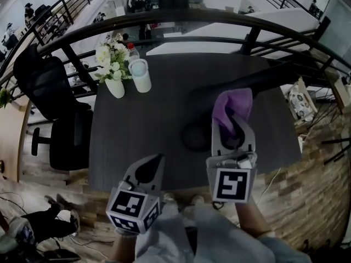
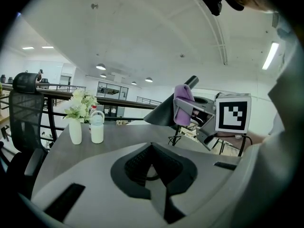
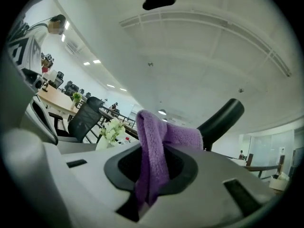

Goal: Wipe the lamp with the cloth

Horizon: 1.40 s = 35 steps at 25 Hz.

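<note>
- Dark grey table (image 1: pixel 137 147) on a railed mezzanine carried the black lamp (image 1: pixel 258 80) at its right side.
- My right gripper (image 1: pixel 235 129) clamped the purple cloth (image 1: pixel 233 106) beside the lamp, apparently mid-wipe.
- My left gripper (image 1: pixel 156 160) hung closed and empty; next, I judged, draw the cloth along the arm.

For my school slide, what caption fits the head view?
Right gripper holds purple cloth at the black lamp; left gripper shut, empty.

Left tongs (image 1: pixel 157 161) pinched together, empty; right tongs (image 1: pixel 233 127) clamping cloth (image 1: pixel 232 103).
</note>
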Available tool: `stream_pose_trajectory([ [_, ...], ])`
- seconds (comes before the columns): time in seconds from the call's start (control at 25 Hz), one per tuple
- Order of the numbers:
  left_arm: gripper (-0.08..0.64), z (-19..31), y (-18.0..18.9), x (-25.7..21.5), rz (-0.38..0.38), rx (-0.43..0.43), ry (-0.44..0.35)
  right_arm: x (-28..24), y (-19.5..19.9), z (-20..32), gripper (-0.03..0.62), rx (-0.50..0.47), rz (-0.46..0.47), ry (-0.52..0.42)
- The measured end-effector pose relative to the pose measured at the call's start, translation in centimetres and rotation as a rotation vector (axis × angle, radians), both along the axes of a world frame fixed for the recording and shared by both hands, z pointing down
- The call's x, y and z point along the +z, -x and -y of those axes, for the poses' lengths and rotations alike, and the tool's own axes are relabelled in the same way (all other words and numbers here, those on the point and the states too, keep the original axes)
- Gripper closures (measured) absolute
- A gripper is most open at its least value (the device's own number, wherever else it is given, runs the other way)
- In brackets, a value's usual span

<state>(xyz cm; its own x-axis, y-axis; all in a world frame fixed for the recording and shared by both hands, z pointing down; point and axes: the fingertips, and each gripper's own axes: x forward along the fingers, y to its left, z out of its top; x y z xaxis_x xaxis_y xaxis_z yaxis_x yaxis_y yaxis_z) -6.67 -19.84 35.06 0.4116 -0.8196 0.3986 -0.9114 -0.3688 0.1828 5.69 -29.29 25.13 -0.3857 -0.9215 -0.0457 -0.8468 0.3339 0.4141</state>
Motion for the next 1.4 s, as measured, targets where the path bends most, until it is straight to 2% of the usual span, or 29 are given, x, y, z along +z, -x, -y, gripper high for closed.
stream_pose_trajectory([
  [0.4,0.546,-0.6,1.6,0.2,-0.017,-0.029,0.008,4.4,5.0,-0.6,0.535,-0.101,-0.066,0.126],
  [0.6,0.546,-0.9,3.1,0.5,-0.027,-0.051,0.012,5.9,8.1,-1.1,0.535,-0.157,-0.063,0.185],
  [0.84,0.546,-1.0,4.7,0.7,-0.035,-0.066,0.010,5.7,11.4,-1.3,0.535,-0.200,-0.067,0.176],
  [1.08,0.546,-0.7,5.4,0.7,-0.036,-0.056,0.002,4.5,12.1,0.8,0.535,-0.152,-0.084,0.152],
  [1.4,0.546,0.0,5.7,0.7,-0.032,-0.014,-0.010,3.5,10.9,4.9,0.535,-0.018,-0.203,0.176],
])
